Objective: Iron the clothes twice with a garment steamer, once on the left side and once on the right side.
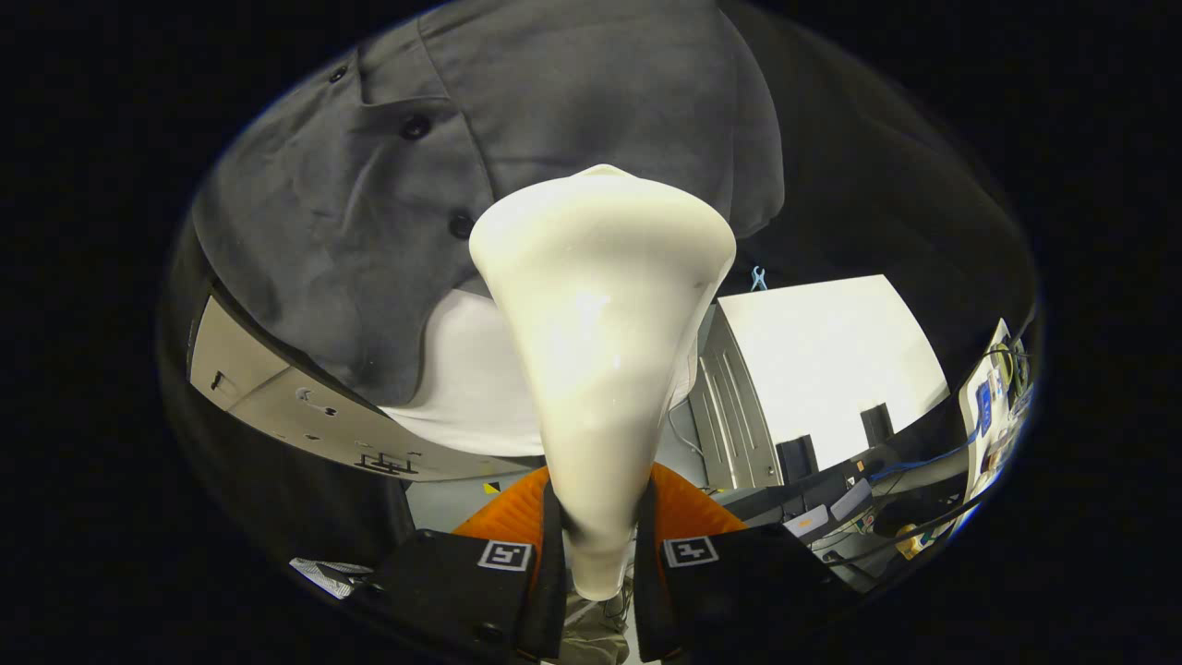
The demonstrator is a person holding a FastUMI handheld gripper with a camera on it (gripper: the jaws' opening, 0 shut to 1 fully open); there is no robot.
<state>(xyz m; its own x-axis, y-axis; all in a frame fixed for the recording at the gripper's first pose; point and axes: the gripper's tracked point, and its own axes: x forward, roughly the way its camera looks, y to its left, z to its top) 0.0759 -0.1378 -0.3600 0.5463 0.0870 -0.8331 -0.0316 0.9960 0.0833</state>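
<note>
The gripper (pixel 598 545) is directed upward and forward at a hanging dark grey shirt (pixel 517 157). Its jaws are clenched on the narrow handle of a cream garment steamer (pixel 600 332), both fingers pressing its sides. The steamer's wide head is raised against the shirt's lower front, beside the button placket.

gripper (pixel 598 545) body blk, two ribbed fingers, square b/w fiducial tag on each side, fingers clamped
</note>
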